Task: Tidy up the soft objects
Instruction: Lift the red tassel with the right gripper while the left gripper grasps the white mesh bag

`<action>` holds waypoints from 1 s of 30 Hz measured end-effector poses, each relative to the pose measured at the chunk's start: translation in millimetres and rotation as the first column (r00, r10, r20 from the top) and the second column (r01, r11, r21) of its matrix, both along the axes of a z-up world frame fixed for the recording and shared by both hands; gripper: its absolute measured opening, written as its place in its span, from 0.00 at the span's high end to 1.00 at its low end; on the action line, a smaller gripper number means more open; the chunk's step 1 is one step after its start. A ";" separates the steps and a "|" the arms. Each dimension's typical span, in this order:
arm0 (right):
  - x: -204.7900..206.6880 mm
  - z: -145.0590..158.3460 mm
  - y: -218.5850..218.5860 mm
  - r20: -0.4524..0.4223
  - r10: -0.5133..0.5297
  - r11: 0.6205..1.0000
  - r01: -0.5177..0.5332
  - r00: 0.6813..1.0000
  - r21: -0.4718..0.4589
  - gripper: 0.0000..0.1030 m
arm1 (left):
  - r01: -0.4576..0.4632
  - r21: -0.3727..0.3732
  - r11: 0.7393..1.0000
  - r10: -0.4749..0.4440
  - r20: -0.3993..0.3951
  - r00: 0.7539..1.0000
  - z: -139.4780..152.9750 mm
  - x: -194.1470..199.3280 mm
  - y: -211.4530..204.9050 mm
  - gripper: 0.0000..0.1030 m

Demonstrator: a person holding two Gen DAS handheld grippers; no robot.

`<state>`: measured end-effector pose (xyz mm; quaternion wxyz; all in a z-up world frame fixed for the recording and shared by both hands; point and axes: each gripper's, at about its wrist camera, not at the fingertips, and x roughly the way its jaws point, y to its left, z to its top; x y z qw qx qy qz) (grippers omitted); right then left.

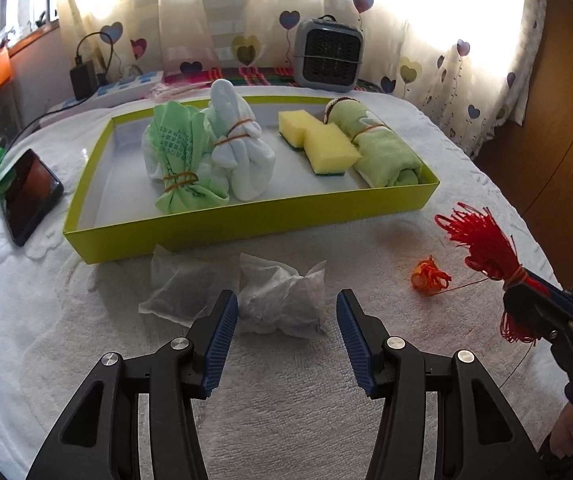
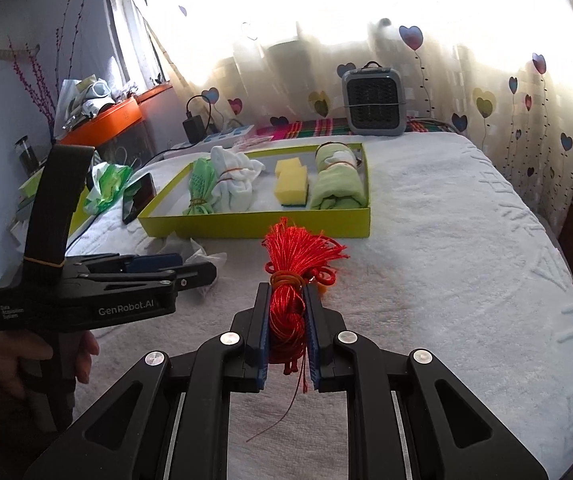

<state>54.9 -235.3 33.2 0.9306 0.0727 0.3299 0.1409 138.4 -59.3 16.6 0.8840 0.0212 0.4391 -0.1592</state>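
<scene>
Red thread bundle [image 2: 288,280]: a skein of glossy red cord, bound at its waist with an orange band; it is pinched in the right claw [image 2: 288,320], above the towel and in front of the tray.
Bundle axis: long axis runs along the claw's fingers, the frayed fan of loops pointing away toward the tray, loose strands trailing back from the pads.
Right claw: closed on the bundle, ribbed blue pads pressing both its sides.
Left claw [image 1: 286,332]: open, nothing between its pads; it hangs over the two pouches.
Pouches [image 1: 282,300]: two crumpled, translucent white fabric sachets with dark filling, lying just in front of the tray; the nearer edge of one is hidden behind a left claw finger.
Tray [image 1: 246,226]: shallow rectangular lime-green box with a pale floor.
In the tray: a green printed cloth bundle [image 1: 178,160] and a white cloth bundle [image 1: 234,140], each tied with a rubber band; two yellow sponges [image 1: 318,142] with dark green undersides; a rolled green towel [image 1: 382,148] at the right end.
Orange scrap [image 1: 430,276]: small tangled knot, possibly thread; too small to tell.
Surface: white, nubby terry towel [image 2: 466,260] with raised patterns; whether a bed or a tabletop lies beneath it cannot be told.
Phone [image 1: 26,196]: dark slab left of the tray.
Cut off: the person's hand [image 2: 38,360] holding the left claw's handle shows only in part.
</scene>
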 end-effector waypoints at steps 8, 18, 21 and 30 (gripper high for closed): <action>0.2 0.9 -13.1 0.004 -0.041 0.999 0.041 0.999 0.023 0.84 | -0.004 0.031 1.000 0.003 0.007 1.000 -2.4 1.6 -5.6 0.51; 0.2 -1.5 -14.7 -0.008 -0.041 0.999 0.041 0.999 0.033 0.84 | -0.007 0.046 0.999 0.006 0.017 1.000 -4.6 2.5 -4.9 0.66; 0.6 -2.4 -14.8 -0.013 -0.041 0.999 0.042 0.999 0.034 0.84 | -0.005 0.040 0.999 0.004 0.020 1.000 -4.6 2.5 -3.6 0.69; 1.0 -2.3 -14.6 -0.016 -0.040 0.999 0.040 0.999 0.033 0.84 | -0.002 0.034 0.999 0.001 0.029 1.000 -3.1 0.6 -2.6 0.73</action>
